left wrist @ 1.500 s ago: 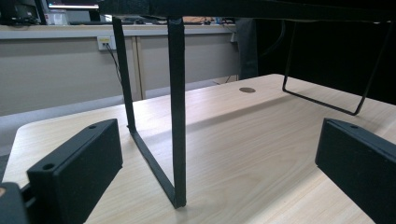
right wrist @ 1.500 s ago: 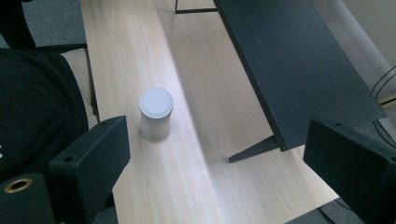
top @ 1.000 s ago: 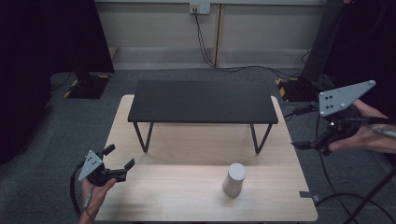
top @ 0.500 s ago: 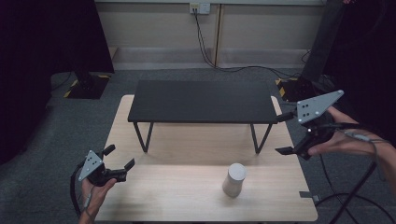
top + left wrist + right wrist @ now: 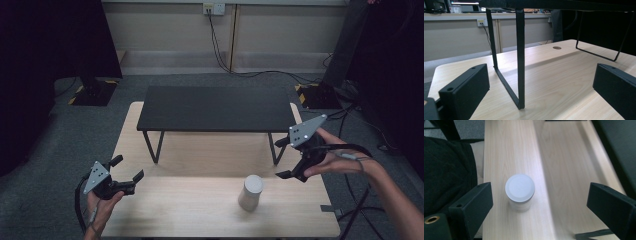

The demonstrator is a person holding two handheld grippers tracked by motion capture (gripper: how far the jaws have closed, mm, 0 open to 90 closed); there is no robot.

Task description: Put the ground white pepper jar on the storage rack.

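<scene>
A white lidded cylinder [image 5: 250, 192] stands upright on the pale wooden table [image 5: 190, 210], right of centre near the front. My right gripper [image 5: 284, 159] hovers open a little to the right of it and above. From the right gripper view the cylinder [image 5: 520, 192] lies ahead and below, nearer the left jaw, with nothing between the jaws. At the table's front left corner my left gripper [image 5: 127, 168] is open and empty, low over the wood. It faces a leg [image 5: 520, 57] of the black stand.
A low black stand [image 5: 215, 109] on thin metal legs covers the back half of the table. Bare wood [image 5: 564, 75] stretches beneath it. A person's dark sleeve [image 5: 446, 172] lies along the table edge in the right gripper view. Cables [image 5: 357, 210] trail off at the right.
My right gripper has come in from beyond the table's right edge, leftward and down toward the cylinder. The left gripper has stayed where it was.
</scene>
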